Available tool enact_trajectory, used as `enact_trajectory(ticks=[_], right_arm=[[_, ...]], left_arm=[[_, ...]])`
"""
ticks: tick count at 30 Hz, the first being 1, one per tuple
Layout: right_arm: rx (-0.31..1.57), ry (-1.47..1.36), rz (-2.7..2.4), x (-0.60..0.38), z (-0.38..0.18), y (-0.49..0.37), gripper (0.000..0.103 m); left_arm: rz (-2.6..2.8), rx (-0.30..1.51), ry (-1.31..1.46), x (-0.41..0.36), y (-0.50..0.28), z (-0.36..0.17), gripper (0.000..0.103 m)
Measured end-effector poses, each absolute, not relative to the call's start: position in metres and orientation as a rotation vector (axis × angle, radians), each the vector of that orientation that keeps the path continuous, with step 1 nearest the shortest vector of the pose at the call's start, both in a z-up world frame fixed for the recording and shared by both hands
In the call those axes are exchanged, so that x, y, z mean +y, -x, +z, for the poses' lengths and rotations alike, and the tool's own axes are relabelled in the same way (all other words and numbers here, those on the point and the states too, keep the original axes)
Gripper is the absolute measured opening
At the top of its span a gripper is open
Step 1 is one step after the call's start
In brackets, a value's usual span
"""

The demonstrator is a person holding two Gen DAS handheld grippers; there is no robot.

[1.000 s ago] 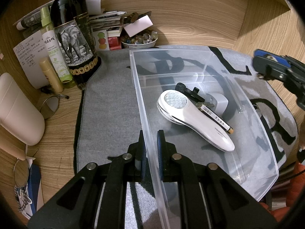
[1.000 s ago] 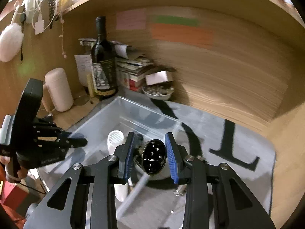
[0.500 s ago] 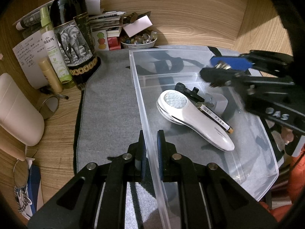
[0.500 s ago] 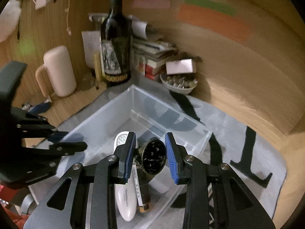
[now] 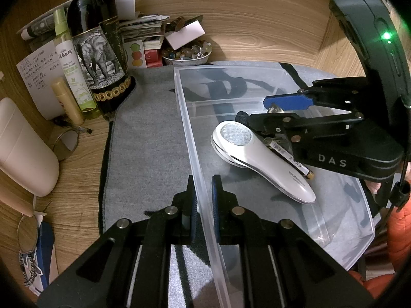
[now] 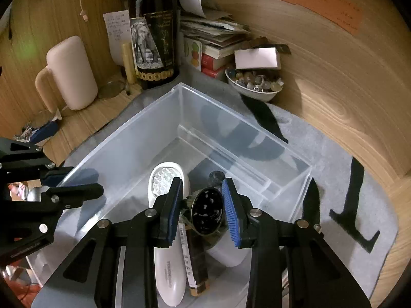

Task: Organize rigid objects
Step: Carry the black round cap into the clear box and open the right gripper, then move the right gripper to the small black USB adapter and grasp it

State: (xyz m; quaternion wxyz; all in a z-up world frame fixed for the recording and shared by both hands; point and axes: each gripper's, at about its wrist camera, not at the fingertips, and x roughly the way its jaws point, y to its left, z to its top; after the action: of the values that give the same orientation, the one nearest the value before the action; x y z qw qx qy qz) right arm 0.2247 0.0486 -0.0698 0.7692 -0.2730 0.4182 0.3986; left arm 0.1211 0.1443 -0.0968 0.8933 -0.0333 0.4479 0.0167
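The right claw [image 6: 203,215] squeezes a round black shiny thing [image 6: 206,214] over the clear box [image 5: 190,128], whose wall the left claw [image 5: 203,200] pinches.

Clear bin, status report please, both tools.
Left tool clamped on clear bin wall. Right tool holding dark metal cup over bin. White handheld device and pen below.

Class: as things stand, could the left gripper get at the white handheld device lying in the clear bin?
Probably not yet. The left gripper is shut on the bin wall, so it must let go first. The right gripper, holding a dark round object, also hangs over the device.
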Motion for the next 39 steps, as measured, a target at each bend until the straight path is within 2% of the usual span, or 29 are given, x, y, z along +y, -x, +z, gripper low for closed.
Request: enact_trajectory(ticks=[2,5,9,12,27,39], right_arm=[[0.91,0.594,0.865,0.048,-0.069,-0.224,0.032],[0.887,0.593,0.859,0.047,-0.066,-0.223,0.047],[0.859,0.58,0.857,0.043,-0.057,-0.221,0.053],[0.826,0.562,0.846,0.037,-0.047,-0.217,0.064],[0.664,0.477,0.721,-0.034,0.008,-0.199,0.066],[0.788,0.442,0.587,-0.096,-0.025,-0.19,0.066]], left_arm=[[0.035,0.929,0.068,0.145,-0.121,-0.097,0.01],[0.034,0.93,0.069,0.144,-0.121,-0.097,0.01],[0.036,0.93,0.065,0.143,-0.121,-0.097,0.01],[0.035,0.93,0.067,0.143,-0.121,-0.097,0.01],[0.037,0.929,0.066,0.142,-0.122,-0.098,0.01],[0.038,0.928,0.066,0.141,-0.122,-0.098,0.01]])
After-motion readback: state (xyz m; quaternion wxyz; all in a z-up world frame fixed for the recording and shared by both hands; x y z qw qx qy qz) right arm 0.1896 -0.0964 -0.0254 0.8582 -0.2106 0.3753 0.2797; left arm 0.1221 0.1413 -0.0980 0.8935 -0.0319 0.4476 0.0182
